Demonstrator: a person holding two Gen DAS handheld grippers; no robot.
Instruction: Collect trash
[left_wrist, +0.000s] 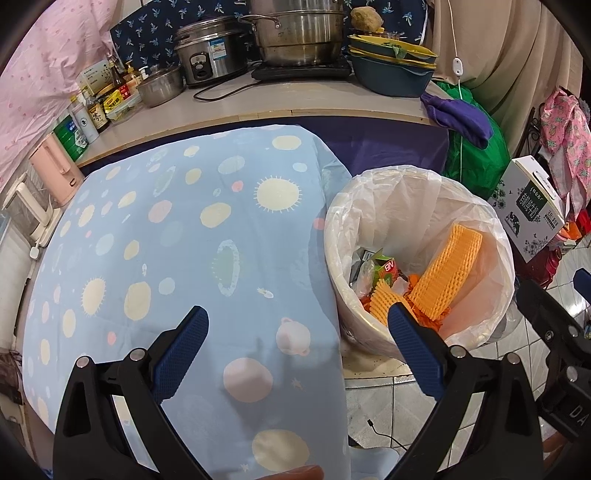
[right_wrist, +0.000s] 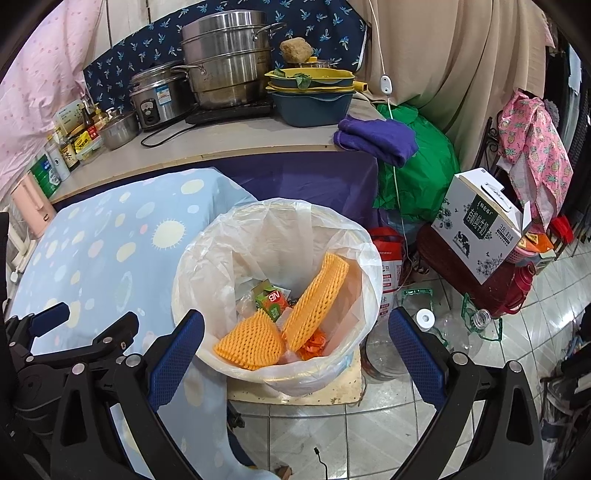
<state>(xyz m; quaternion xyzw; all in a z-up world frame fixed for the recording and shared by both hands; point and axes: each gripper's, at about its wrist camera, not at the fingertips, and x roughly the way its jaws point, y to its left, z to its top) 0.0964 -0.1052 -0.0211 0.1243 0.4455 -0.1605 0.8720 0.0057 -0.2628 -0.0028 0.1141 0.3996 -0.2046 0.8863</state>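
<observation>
Over bin (right_wrist: 280, 229): R tongs (right_wrist: 295, 338) apart, empty; L tongs (left_wrist: 297, 332) apart, empty

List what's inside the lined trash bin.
In the trash bin: two orange foam nets, a green carton, crumpled orange scraps and clear wrappers. Anything beneath the nets is covered.

left gripper (left_wrist: 297, 325): jaws wide, empty | right gripper (right_wrist: 297, 328): jaws wide, empty
</observation>
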